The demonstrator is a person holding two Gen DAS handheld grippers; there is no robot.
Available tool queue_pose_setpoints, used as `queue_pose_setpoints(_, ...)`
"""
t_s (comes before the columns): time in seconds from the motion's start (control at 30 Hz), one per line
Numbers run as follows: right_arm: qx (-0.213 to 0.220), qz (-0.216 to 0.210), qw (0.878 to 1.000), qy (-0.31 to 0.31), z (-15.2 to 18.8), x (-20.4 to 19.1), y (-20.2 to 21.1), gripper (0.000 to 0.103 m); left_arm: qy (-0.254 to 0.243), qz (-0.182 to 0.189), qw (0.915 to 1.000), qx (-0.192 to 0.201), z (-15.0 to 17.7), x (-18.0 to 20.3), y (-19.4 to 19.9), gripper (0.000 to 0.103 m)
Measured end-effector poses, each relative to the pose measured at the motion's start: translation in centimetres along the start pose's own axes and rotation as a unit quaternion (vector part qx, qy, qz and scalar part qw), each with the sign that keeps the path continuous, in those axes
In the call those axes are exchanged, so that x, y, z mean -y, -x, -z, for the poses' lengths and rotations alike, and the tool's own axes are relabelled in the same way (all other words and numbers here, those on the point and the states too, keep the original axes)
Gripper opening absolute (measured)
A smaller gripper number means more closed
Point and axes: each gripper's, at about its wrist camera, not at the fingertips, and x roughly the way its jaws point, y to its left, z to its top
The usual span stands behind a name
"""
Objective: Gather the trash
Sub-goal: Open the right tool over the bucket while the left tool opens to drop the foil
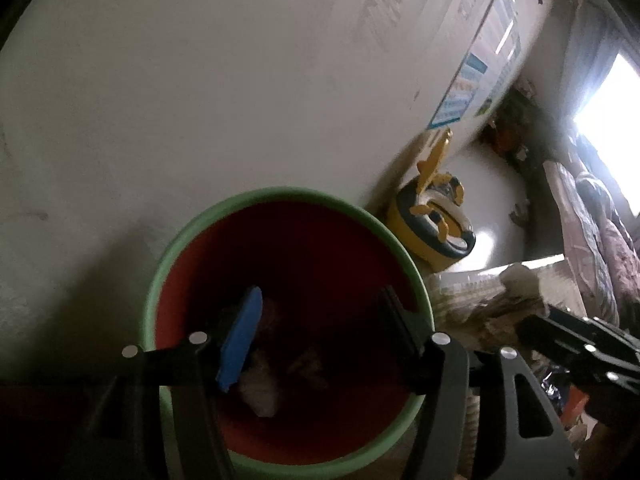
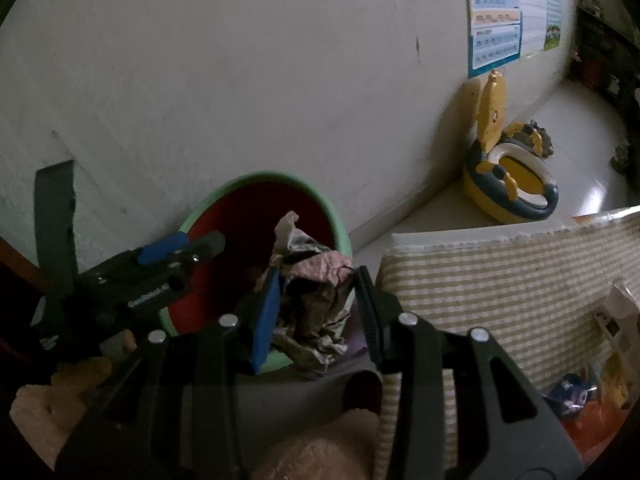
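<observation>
Crumpled paper sits clamped in right tool; left tool gapes empty over bin.

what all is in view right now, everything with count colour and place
round bin with green rim: one, red inside, against the wall
crumpled wads in the bin: a few, pale, at the bottom
crumpled paper wad: one, grey-brown and pink, between the right tool's pads
child's potty seat: one, yellow and dark blue, on the floor by the wall
wall poster: one, blue and white, above the potty
striped cloth surface: one, beige and white, right of the bin
left tool: one, black, blue pad, open over the bin
right tool: one, black, blue pad, shut on the wad
</observation>
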Motion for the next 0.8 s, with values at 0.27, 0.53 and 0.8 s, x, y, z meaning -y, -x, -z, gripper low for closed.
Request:
queue_pose_setpoints(0.27, -0.016, -0.023, 0.999, 0.033, -1.1, -2.8, -1.9, 0.039, 0.029, -0.024, 0.9989, 0.027, -0.3, -1.6, 2.6, 0.058)
queue_pose_setpoints(0.53, -0.029, -0.024, 0.998, 0.050, -1.2, -3.9, -3.5, 0.052, 0.028, -0.037, 0.9983, 0.035, -0.4, -2.2, 3.5, 0.058)
queue_pose_setpoints(0.8, 0.000, -0.004, 0.999, 0.051, -0.9, -2.6, -1.0, 0.066, 0.025, -0.042, 0.9977, 0.047, -0.3, -1.7, 5.4, 0.058)
